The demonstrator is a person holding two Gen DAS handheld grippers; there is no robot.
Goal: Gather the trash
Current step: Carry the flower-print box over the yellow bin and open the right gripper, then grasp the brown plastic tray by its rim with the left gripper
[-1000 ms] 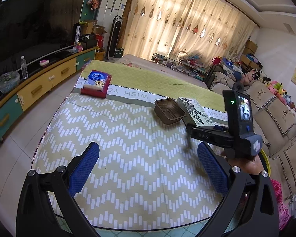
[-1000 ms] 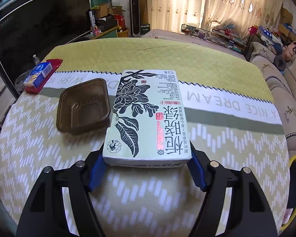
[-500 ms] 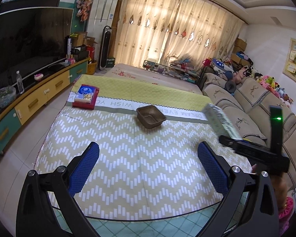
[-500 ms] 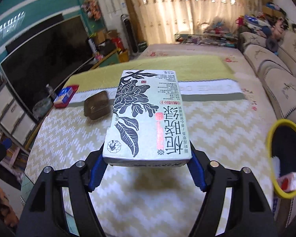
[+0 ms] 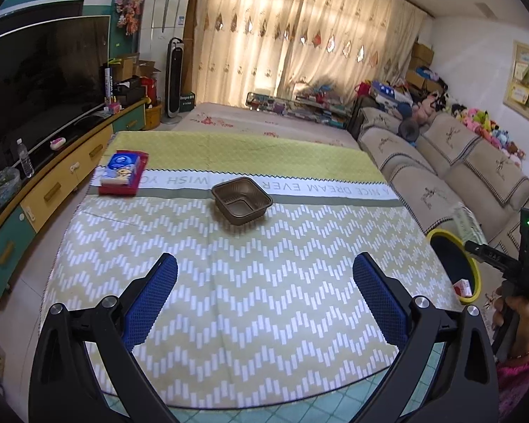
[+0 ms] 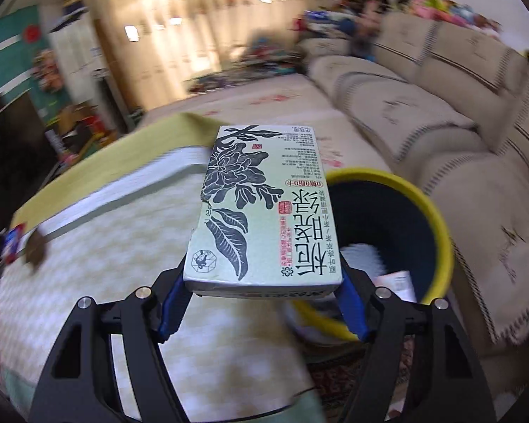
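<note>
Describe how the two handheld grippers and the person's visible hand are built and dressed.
Both the left gripper and right gripper have black skeletal frames, silver pivot screws and textured blue pads. The right unit carries a green indicator light. The hand wears a thin bracelet and pink clothing.

Table (image 5: 229, 299) w/ green-white zigzag cloth fills centre frame. On it: brown plastic tray (image 5: 241, 200) mid-frame, upright; blue-red packet (image 5: 121, 172) upper left, nr cloth edge. Tray & packet well apart.

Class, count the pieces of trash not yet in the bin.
3: the brown tray mid-table, the red-and-blue packet at the table's far left, and the green box clamped in the right gripper beside the yellow-rimmed bin. Others may be hidden.
</note>
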